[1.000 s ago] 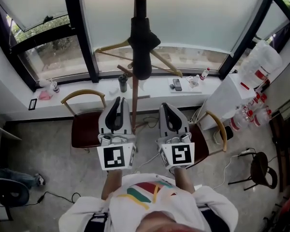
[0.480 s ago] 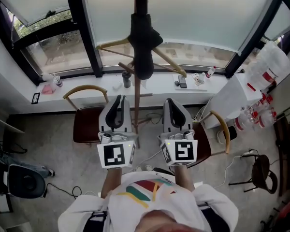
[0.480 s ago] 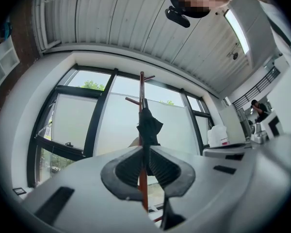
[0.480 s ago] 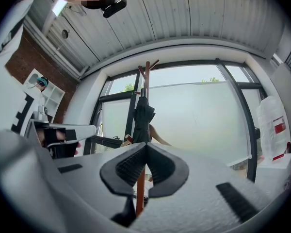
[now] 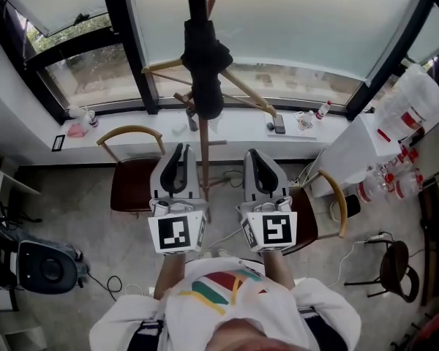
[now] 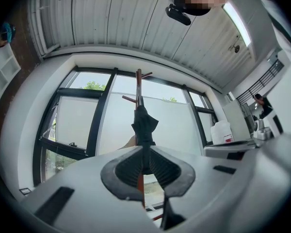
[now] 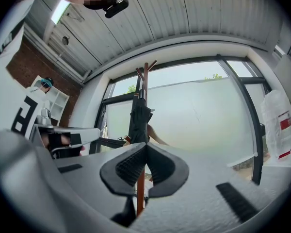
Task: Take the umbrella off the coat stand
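Note:
A folded black umbrella (image 5: 203, 64) hangs high on the brown wooden coat stand (image 5: 203, 148) in front of the window. Both grippers are held side by side below it, well short of it. My left gripper (image 5: 180, 152) is shut and empty, just left of the stand's pole. My right gripper (image 5: 253, 156) is shut and empty too, to the pole's right. In the left gripper view the umbrella (image 6: 144, 125) rises straight above the shut jaws of the gripper (image 6: 144, 152). The right gripper view shows the umbrella (image 7: 139, 118) slightly left of the gripper's (image 7: 145, 145) line.
A wooden hanger (image 5: 243, 88) hangs on the stand behind the umbrella. Two chairs with curved wooden backs flank the pole, one at the left (image 5: 130, 189) and one at the right (image 5: 329, 196). The window sill (image 5: 234, 131) carries small items. A white cabinet (image 5: 355, 148) and bottles (image 5: 399, 181) stand at the right.
Both grippers stay shut and side by side. The head view has shifted a little, so the stand and umbrella now sit slightly further left and up.

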Motion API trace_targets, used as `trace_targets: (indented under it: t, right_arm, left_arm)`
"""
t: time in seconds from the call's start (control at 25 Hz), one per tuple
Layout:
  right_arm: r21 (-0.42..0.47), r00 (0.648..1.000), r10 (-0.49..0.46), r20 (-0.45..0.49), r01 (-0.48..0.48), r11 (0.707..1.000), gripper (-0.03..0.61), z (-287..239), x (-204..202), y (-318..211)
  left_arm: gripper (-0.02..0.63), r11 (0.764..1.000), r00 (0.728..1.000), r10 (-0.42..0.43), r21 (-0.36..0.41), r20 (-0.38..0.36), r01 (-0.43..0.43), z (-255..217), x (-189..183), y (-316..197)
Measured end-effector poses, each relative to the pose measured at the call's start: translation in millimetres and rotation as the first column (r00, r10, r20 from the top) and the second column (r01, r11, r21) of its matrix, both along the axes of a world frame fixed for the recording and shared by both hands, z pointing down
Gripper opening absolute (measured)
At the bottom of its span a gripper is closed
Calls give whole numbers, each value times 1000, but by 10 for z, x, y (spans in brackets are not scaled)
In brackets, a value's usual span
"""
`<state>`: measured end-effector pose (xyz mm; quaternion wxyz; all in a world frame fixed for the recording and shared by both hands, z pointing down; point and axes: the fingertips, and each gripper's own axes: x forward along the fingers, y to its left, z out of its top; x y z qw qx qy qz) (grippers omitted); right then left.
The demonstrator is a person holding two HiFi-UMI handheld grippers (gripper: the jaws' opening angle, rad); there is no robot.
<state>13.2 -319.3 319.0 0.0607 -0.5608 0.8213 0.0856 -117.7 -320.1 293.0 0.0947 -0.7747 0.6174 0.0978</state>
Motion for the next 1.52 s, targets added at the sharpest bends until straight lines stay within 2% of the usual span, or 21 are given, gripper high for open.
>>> trace_targets:
  t: [0.28,0.48,0.6,0.64,0.76,0.92,1.16,1.52]
  right_arm:
    - [10,1000,-12,6,12,1000,0,-42,92,-26]
    - [22,1000,-15,5,15,1000,0,-76,144,-30]
    - [30,1000,-13,8,13,999,0,-116,186,-27]
    - [32,1000,-13,9,13,999,0,-128,203,-22]
    - [31,1000,-13,14,13,999,0,-133,245,-6]
    - [24,1000,-13,23,12,1000,0,-104,273,-3]
    - [17,1000,-3,30,2,1000,0,-97,325,1]
    - [9,999,22,31,-22,1000,0,-74,390,8]
  left_arm:
    - [22,999,1000,-19,28,17,19,-181,20,-126]
    - [189,994,997,75,80,4,-76,-531,80,-450]
    - [299,991,992,123,62,-25,-122,-709,89,-710]
    - [314,990,991,132,46,-25,-131,-738,94,-802]
    - [334,985,985,170,-23,-14,-170,-734,150,-1063]
    - [341,964,970,241,-111,-32,-243,-655,270,-1338]
    - [341,936,958,283,-202,-51,-287,-573,356,-1521]
    - [339,901,943,332,-301,18,-311,-367,483,-1639]
